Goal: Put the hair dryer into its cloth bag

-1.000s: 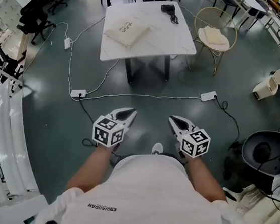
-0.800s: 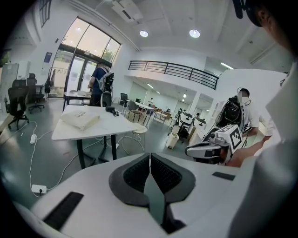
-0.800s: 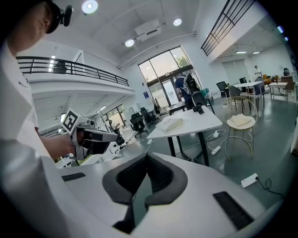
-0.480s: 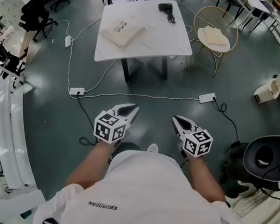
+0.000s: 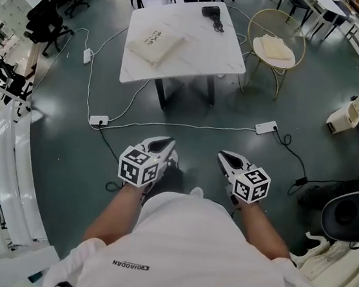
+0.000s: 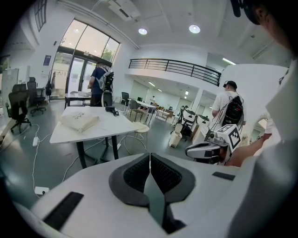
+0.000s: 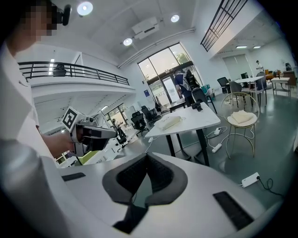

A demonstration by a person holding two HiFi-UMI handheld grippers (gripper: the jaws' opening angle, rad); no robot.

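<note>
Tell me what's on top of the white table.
On the table: a cloth bag lying flat at left, a black hair dryer near the far edge, apart from it. Whether the bag holds anything is hidden.

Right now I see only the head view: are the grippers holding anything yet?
Observer: No. In its own view the left gripper is shut with nothing in it; the right gripper likewise.
Operator: Anyone standing near the table?
Observer: Yes, a person with a backpack stands beyond the table, towards the glass doors.
Operator: Anybody else?
Observer: A second person, white shirt and backpack, stands past the right gripper, facing away.
</note>
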